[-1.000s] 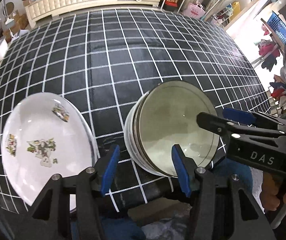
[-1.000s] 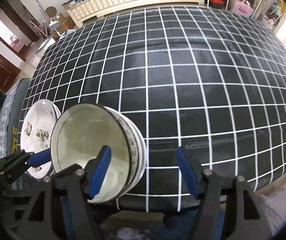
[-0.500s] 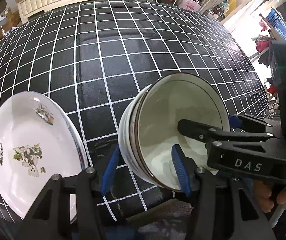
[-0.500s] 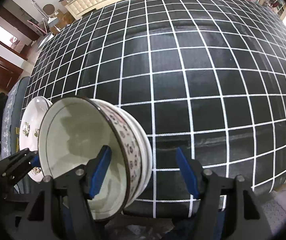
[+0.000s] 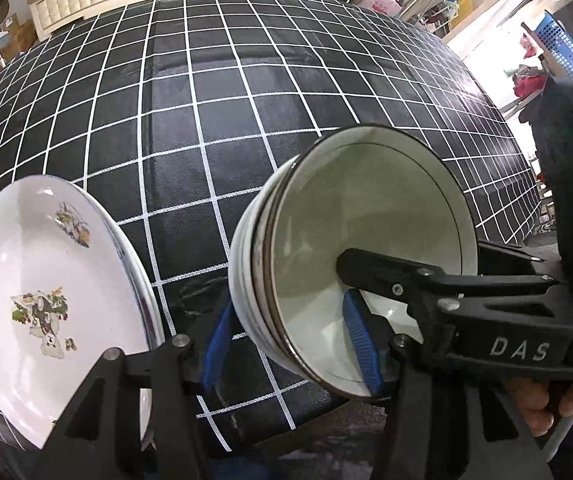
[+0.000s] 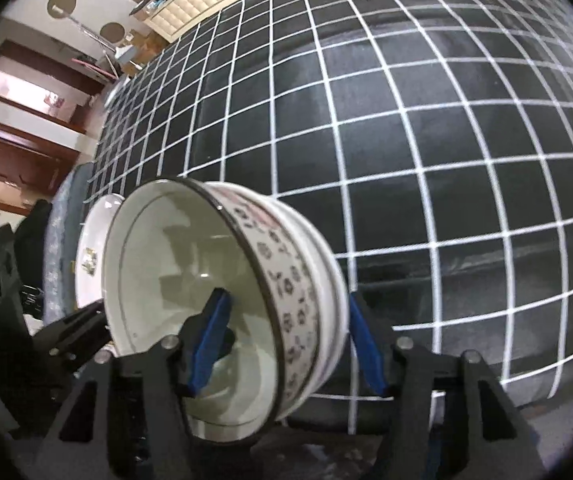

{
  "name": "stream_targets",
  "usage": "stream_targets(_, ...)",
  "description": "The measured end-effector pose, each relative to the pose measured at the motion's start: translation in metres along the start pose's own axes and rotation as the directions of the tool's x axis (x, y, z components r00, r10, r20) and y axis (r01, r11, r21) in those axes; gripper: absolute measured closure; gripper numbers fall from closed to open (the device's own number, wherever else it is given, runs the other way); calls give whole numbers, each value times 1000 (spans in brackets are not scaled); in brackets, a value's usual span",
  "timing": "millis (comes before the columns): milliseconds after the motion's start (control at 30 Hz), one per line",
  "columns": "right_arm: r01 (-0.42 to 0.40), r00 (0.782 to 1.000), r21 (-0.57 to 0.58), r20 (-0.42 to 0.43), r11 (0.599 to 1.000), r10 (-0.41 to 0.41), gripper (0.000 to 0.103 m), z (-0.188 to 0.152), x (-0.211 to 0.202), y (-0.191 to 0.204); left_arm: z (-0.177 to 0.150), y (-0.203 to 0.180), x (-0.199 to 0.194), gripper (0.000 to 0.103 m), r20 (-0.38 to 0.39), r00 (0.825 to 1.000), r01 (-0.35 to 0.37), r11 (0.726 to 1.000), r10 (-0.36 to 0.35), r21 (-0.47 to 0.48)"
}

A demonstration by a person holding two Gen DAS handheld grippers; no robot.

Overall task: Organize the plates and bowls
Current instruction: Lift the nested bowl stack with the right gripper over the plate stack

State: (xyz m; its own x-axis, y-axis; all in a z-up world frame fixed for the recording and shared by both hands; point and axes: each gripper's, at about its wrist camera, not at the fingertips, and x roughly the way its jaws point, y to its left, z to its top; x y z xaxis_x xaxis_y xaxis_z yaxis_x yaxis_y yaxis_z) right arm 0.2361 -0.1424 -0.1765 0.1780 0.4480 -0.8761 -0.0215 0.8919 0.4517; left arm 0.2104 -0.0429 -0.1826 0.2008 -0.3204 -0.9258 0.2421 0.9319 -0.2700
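Two grippers straddle the stacked bowls (image 5: 350, 248) near the checked surface's (image 5: 246, 100) front edge, beside the plates (image 5: 46, 292). Left gripper (image 5: 290, 344) half open across the near wall; right gripper (image 6: 290, 344) has just been closing, wall between its fingers.

Beyond the stacked bowls (image 5: 366, 248) and plates (image 5: 46, 292) at the near edge, the checked tablecloth (image 5: 214, 92) lies open.

Plate stack (image 5: 26, 280) runs off the left edge, and the bowl stack (image 5: 350, 248) hides whether either gripper's pads actually touch it.
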Motion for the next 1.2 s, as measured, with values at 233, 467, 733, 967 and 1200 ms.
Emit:
stream_targets(233,23,1000,9,3,1000,-23,42,-8,-10,-3,-4,0,-1,52,3,1000,-17,1000,17,-16)
stream_targets(467,55,998,-10,6,998,-55,42,-5,-4,12,-5,-5,2,51,-11,1000,-17,999,17,-44)
stream_targets(733,70,997,-25,27,997,-69,42,-1,-10,34,-10,-9,-9,51,6,1000,-22,998,22,-54)
stream_targets(967,70,997,-84,46,994,-66,44,3,-17,67,-11,-3,-37,51,57,998,-33,997,37,-74)
stream_targets(1200,52,997,-171,57,984,-43,45,9,-10,115,-14,18,-71,51,115,990,-70,990,84,-123)
